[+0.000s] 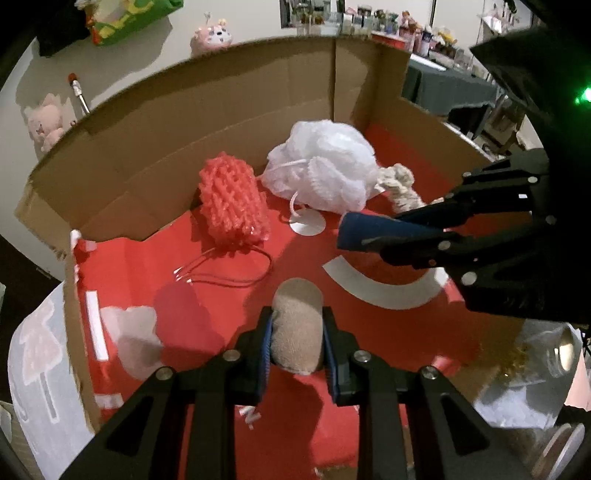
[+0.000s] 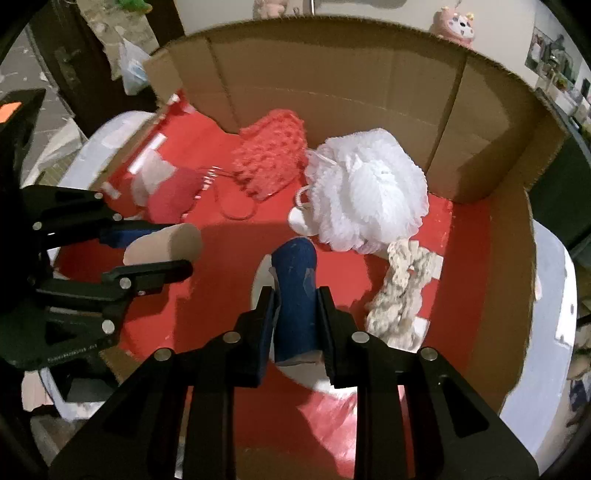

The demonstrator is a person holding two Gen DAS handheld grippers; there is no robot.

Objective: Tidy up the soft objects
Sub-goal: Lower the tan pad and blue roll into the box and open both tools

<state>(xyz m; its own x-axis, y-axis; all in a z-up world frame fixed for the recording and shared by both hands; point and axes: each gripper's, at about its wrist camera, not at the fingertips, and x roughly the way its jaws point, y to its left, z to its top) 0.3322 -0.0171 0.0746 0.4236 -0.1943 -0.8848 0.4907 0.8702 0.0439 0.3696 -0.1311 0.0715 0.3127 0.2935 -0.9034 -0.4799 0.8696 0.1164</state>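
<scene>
My left gripper (image 1: 297, 325) is shut on a beige soft pad (image 1: 297, 328) and holds it over the red floor of the cardboard box (image 1: 184, 122). My right gripper (image 2: 295, 314) is shut on a blue soft pad (image 2: 297, 295) over the same box; it shows at the right of the left wrist view (image 1: 373, 230). In the box lie a red mesh scrubber (image 1: 232, 203), a white bath pouf (image 1: 325, 170) and a cream rope knot (image 1: 400, 184). In the right wrist view the scrubber (image 2: 271, 153), the pouf (image 2: 369, 190), the knot (image 2: 400, 291) and the beige pad (image 2: 166, 243) also show.
The box walls (image 2: 332, 66) rise at the back and sides; its front is open. Pink plush toys (image 1: 46, 123) and a pink cushion (image 1: 212, 37) lie on the floor beyond the box. A cluttered shelf (image 1: 369, 22) stands far back. A glass jar (image 1: 557, 350) is at the right.
</scene>
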